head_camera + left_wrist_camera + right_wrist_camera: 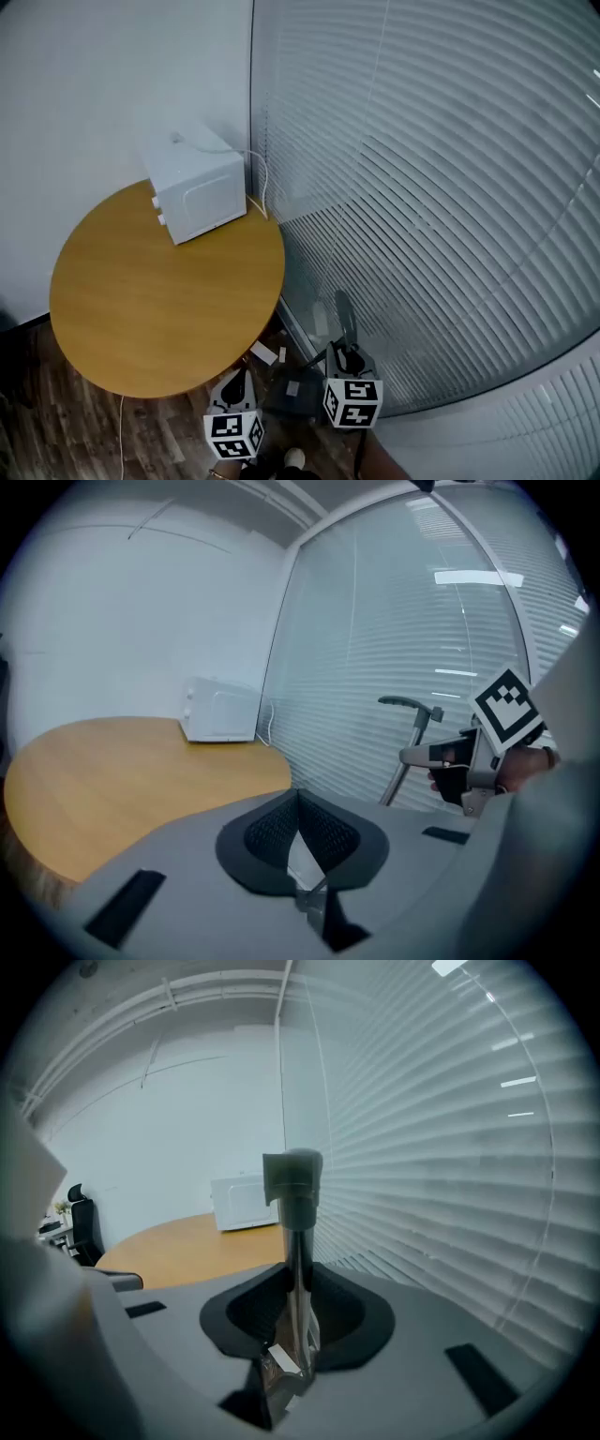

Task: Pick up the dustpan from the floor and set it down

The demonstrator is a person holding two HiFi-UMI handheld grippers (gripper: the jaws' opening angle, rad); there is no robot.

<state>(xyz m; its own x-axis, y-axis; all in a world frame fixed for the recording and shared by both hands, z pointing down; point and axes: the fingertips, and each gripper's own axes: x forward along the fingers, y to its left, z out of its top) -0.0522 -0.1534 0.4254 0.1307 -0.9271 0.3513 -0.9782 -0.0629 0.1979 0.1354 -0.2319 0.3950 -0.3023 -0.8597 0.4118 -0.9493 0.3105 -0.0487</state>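
Between the table [141, 300] and the blinds [441, 206] ran only a narrow gap, and the dustpan [299, 1241] stood in it with its handle upright, near the slats. Over the tabletop there was plenty of room, bare wood nearly all the way across (only the microwave [197, 192] sat at the far edge, tucked into the corner). Its cable [266, 192] hung down beside the blinds there. To the right the blinds shut off every way through.
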